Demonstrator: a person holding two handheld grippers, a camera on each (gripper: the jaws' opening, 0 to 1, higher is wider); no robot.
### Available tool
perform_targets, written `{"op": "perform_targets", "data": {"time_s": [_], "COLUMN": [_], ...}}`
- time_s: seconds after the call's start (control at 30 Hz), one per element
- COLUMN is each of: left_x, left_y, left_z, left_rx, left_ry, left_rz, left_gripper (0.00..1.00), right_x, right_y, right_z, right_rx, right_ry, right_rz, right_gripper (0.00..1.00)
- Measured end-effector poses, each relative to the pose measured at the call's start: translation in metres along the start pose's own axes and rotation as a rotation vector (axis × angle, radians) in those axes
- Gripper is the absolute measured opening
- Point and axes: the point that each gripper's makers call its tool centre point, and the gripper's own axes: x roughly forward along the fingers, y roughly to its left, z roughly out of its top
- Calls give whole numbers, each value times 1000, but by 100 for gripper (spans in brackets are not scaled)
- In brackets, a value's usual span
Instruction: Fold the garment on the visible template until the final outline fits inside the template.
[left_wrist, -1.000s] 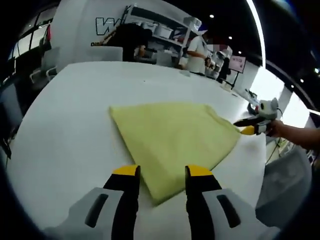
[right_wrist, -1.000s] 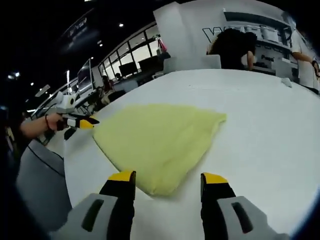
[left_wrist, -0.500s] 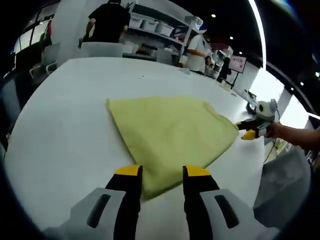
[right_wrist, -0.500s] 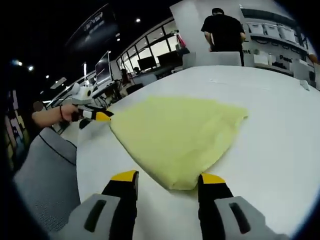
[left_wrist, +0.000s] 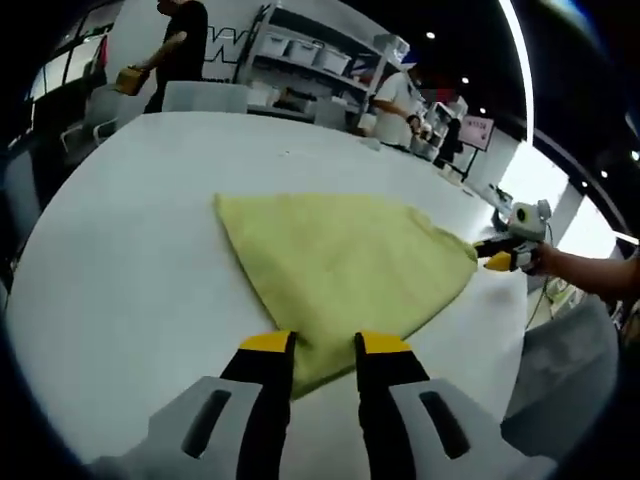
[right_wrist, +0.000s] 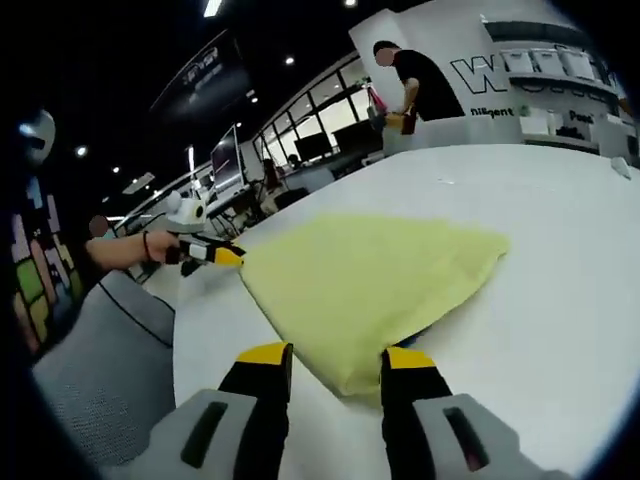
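Yellow garment (left_wrist: 340, 270) lay flat on the white counter (left_wrist: 120, 260), folded to a rough triangle. Over the last second both pairs of jaws narrowed and moved in on opposite corners. Left gripper (left_wrist: 325, 345): jaws part-closed, near corner between the tips, grip not yet firm. Right gripper (right_wrist: 335, 358): likewise, corner lifting slightly between its jaws. No template outline discernible. Judged: pinch for another fold about to begin
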Motion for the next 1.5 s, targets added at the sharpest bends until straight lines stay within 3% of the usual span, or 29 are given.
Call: {"op": "perform_targets", "data": {"time_s": [0.13, 0.27, 0.53, 0.73, 0.77, 0.8, 0.9, 1.03, 1.17, 1.3, 1.37, 1.43, 1.5], "left_x": [-1, -3, -4, -4, -4, -3, -4, -7, -10, -10, -12, -13, -18], "left_y": [1, 3, 6, 5, 6, 6, 9, 11, 13, 14, 12, 9, 11], "left_z": [-1, -2, -8, -12, -15, -17, -17, -18, -20, -20, -21, -21, -12], "left_rx": [0, -15, -45, 173, 196, 196, 215, 298, 405, 435, 445, 426, 449], "left_ry": [4, 5, 17, 89, 117, 137, 163, 216, 257, 268, 266, 248, 190], "left_rz": [0, 5, -1, 29, 39, 43, 87, 123, 155, 166, 152, 120, 139], "left_gripper": [16, 13, 5, 0, 0, 0, 0, 0, 0, 0, 0, 0, 3], "right_x": [-5, -10, -16, -20, -21, -23, -25, -30, -34, -31, -32, -35, -42], "right_y": [2, -4, -4, -3, -3, -11, -11, -15, -23, -21, -22, -17, -18], "right_z": [2, -4, -14, -19, -20, -27, -33, -38, -34, -39, -37, -31, -21], "right_rx": [-8, 8, 16, -12, -24, -62, -101, -113, -212, -257, -246, -159, -169], "right_ry": [12, 36, 81, 133, 142, 193, 238, 302, 338, 399, 390, 356, 339], "right_rz": [59, 61, 80, 95, 92, 51, 50, 16, -42, -50, -58, -50, -66], "right_gripper": [13, 0, 0, 0, 0, 0, 0, 0, 0, 0, 0, 0, 0]}}
